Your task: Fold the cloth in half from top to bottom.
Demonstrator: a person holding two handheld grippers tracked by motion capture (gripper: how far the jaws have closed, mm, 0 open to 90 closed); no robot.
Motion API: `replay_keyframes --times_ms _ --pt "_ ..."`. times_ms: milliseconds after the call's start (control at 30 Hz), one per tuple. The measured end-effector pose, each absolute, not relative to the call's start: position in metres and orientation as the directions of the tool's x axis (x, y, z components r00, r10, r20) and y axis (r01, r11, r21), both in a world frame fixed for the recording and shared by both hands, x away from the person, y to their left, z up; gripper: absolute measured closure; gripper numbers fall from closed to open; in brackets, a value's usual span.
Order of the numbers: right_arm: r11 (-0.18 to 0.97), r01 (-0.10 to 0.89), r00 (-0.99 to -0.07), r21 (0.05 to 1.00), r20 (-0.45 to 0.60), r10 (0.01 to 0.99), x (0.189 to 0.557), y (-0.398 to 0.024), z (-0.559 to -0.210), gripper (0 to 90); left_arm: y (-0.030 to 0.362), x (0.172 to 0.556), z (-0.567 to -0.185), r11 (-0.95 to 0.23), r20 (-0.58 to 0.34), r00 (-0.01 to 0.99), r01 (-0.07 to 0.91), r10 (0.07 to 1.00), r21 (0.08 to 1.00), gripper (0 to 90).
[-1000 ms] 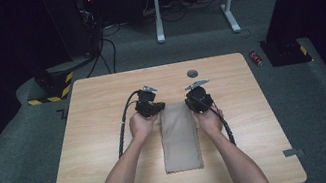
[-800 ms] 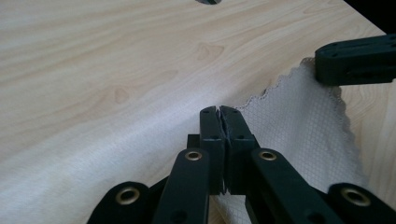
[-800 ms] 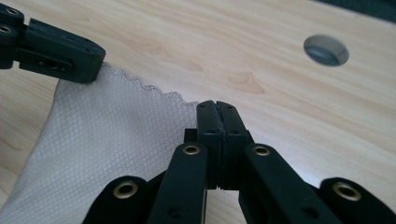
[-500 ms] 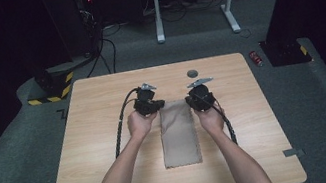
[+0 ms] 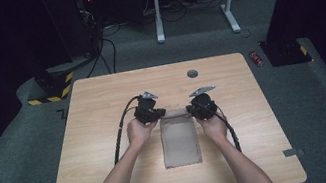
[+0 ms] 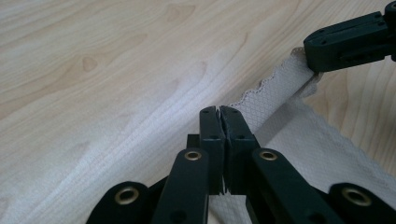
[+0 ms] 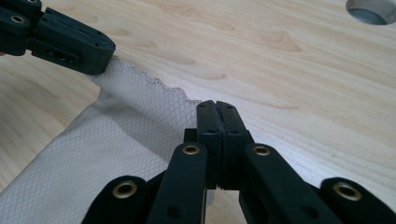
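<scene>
Left tongs [image 6: 219, 114] and right tongs [image 7: 216, 109] are clamping the cloth's [image 5: 178, 139] far corners; folding is apparently just beginning.

Beige cloth [image 5: 179, 139], diamond-weave with scalloped edges, is lying folded lengthwise at table [image 5: 103, 107] centre; its far corners are being pinched and lifted by left gripper [image 5: 156, 114] and right gripper [image 5: 194, 110].

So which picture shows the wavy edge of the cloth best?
The right gripper view: the beige diamond-textured cloth lies close, its scalloped edge running between the two shut grippers. The left gripper view also shows that edge, but less of it. The high view shows the whole cloth on the wooden table, too small for scallops.
</scene>
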State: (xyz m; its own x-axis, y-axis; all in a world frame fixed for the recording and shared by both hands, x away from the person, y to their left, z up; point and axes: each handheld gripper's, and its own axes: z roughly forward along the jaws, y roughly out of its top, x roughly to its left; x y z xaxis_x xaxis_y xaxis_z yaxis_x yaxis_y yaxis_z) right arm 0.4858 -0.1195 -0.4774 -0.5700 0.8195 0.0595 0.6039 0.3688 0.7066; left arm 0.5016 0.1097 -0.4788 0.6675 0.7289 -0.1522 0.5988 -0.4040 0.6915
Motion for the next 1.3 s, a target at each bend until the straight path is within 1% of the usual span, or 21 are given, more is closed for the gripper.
replay_keyframes --times_ms 267,600,967,1167,1300 --pt "0.379 0.602 -0.586 0.702 0.067 0.808 0.476 -0.122 -0.481 89.4 0.111 0.488 -0.484 -0.391 -0.182 0.671 0.607 0.719 0.692 88.1" --pt "0.379 0.597 -0.598 0.707 0.077 0.798 0.463 -0.126 -0.484 89.3 0.111 0.473 -0.488 -0.395 -0.197 0.681 0.609 0.705 0.688 88.0" --pt "0.362 0.599 -0.61 0.714 0.114 0.784 0.453 -0.13 -0.488 89.3 0.113 0.465 -0.487 -0.402 -0.194 0.693 0.597 0.694 0.694 87.9" --pt "0.36 0.593 -0.615 0.72 0.117 0.78 0.448 -0.132 -0.489 89.3 0.113 0.46 -0.486 -0.403 -0.189 0.7 0.586 0.689 0.702 88.0" --pt "0.374 0.585 -0.626 0.72 0.107 0.773 0.444 -0.132 -0.489 89.3 0.112 0.456 -0.485 -0.425 -0.171 0.713 0.573 0.68 0.701 87.9"
